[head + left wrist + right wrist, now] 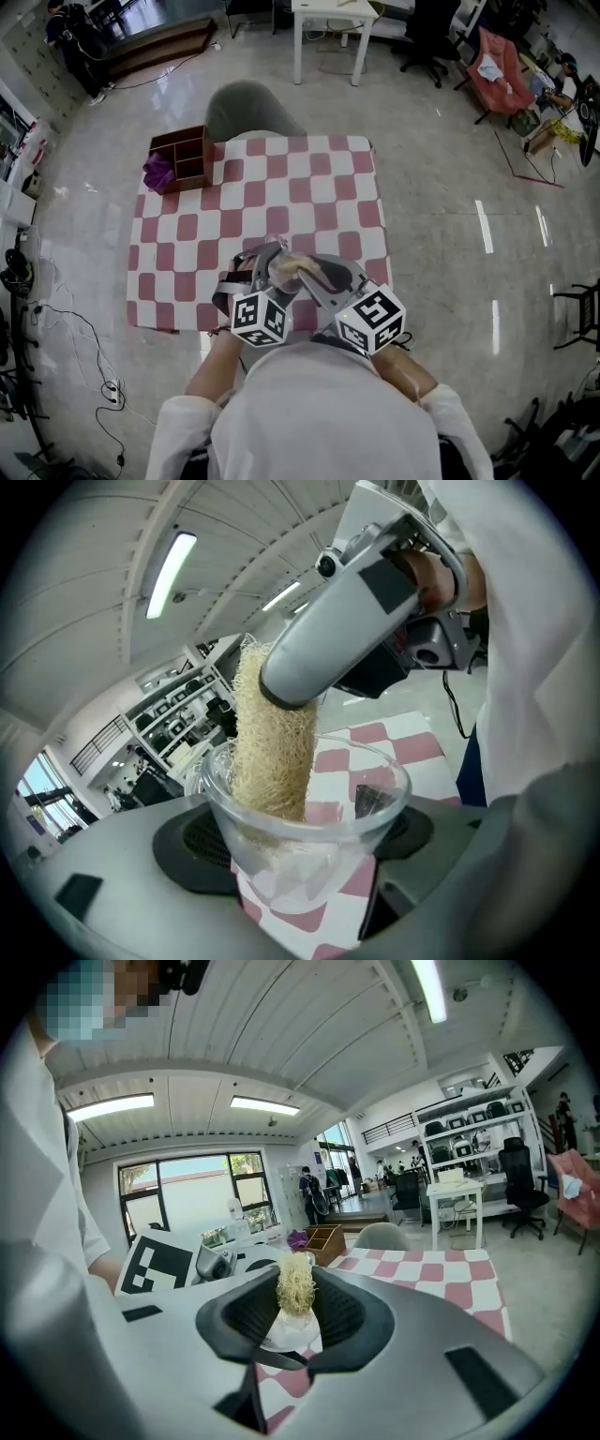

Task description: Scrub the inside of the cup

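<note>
The left claw [302, 874] grips a clear glass cup [309, 808]; the right claw [294, 1321] grips a pale fibrous loofah [274, 752], inserted in the cup at frame centre. Step: scrubbing. Next: rotate loofah against inner wall

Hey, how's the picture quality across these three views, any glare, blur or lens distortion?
Head view: sharp, edges fisheye-bent, light streaks glare off the floor. Left gripper view: heavy barrel distortion; cup and loofah crisp, shelves behind soft. Right gripper view: ceiling light blown out, window pale.
</note>
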Tool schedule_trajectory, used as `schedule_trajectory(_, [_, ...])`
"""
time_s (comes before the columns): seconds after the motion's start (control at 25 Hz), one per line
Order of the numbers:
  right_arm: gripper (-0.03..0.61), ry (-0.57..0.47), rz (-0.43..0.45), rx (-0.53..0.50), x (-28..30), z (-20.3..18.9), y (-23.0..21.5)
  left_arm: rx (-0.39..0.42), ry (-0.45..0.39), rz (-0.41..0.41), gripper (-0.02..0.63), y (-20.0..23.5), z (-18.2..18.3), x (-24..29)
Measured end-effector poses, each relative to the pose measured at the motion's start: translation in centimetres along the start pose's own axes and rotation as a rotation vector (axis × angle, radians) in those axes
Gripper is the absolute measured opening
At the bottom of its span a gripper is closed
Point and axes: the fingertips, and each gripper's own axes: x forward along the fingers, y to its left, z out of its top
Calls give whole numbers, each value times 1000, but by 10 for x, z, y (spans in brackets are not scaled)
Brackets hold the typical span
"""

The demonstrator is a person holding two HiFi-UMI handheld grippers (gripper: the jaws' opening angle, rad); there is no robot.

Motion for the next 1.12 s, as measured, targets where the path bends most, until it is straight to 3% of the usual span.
schedule_trajectory(0.24, [112,-66,-4,56,-9,4,-8,-299,-121,-29,391,9,3,6])
schedule_trajectory(0.44, [113,-122,-24,77,-19,16,-20,-480,-235,1,390,26,8,13])
schedule_trajectory(0.68, [113,-177,-37,85,-26,27,-34,-573,-261,30,390,41,1,28])
schedule_trajectory(1.12, [114,-176,-54,111,-35,24,-59,-673,-245,89,390,62,-12,56])
